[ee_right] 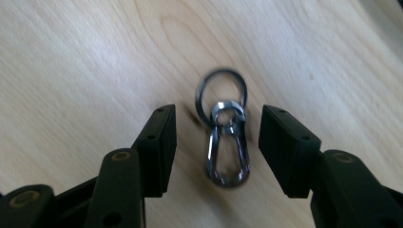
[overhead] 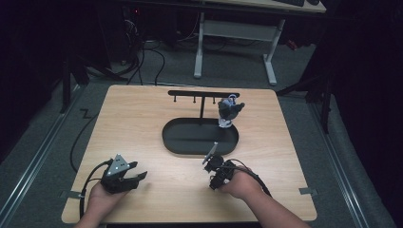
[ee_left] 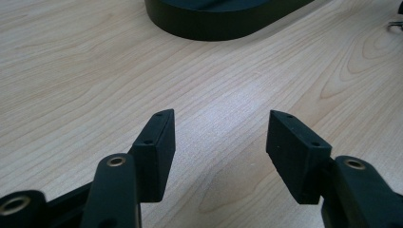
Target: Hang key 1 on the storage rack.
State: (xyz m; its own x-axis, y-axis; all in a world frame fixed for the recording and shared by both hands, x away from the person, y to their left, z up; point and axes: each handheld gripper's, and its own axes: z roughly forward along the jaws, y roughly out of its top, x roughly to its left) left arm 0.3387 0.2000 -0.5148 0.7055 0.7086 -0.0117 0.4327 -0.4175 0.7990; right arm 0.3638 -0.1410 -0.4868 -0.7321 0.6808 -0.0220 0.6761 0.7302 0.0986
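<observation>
A metal key ring with a silver carabiner clip (ee_right: 227,142) lies flat on the wooden table (overhead: 142,123). My right gripper (ee_right: 216,130) is open and points down at it, one jaw on each side of the clip, neither touching it. In the high view the right gripper (overhead: 214,175) is at the table's front, right of centre, just before the black oval base (overhead: 190,140). My left gripper (overhead: 139,179) rests at the front left, open, with only bare wood between its fingers (ee_left: 157,142).
A black T-shaped rack (overhead: 203,95) with small hooks rises from the oval base (ee_left: 214,21). A grey toy figure (overhead: 229,111) hangs at its right end. A white desk frame (overhead: 235,45) stands on the floor beyond the table.
</observation>
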